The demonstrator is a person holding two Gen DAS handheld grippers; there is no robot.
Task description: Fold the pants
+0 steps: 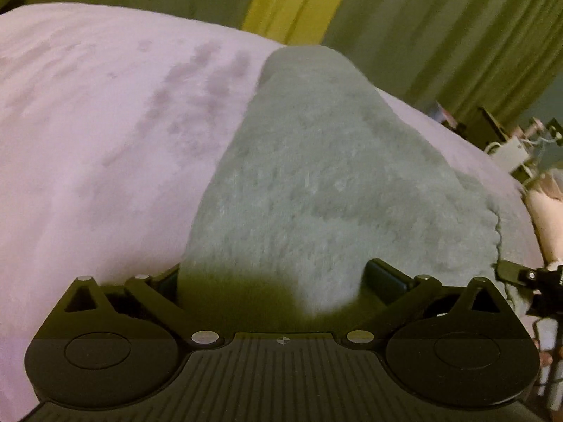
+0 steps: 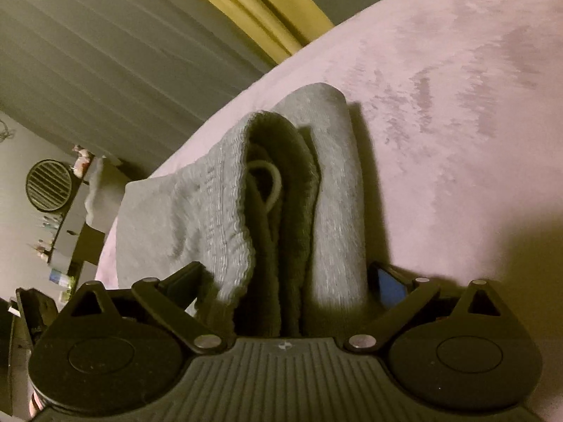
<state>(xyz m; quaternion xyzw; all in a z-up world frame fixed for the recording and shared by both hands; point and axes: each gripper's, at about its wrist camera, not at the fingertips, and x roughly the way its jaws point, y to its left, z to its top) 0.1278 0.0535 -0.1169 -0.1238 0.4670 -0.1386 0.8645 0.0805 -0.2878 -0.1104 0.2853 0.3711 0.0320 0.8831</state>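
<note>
Both claws spread wide over folded grey pants (image 1: 299,183).
My left gripper (image 1: 272,277) and right gripper (image 2: 285,281) straddle the fabric on the pink blanket (image 1: 88,123), gripping nothing.

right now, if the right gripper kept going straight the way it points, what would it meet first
Most likely the grey pants: the right gripper stands open with the folded bundle, waistband and drawstring loop showing, already between its fingers and not pinched. Beyond lies the pink blanket. Depth is hard to judge through the fisheye.
</note>
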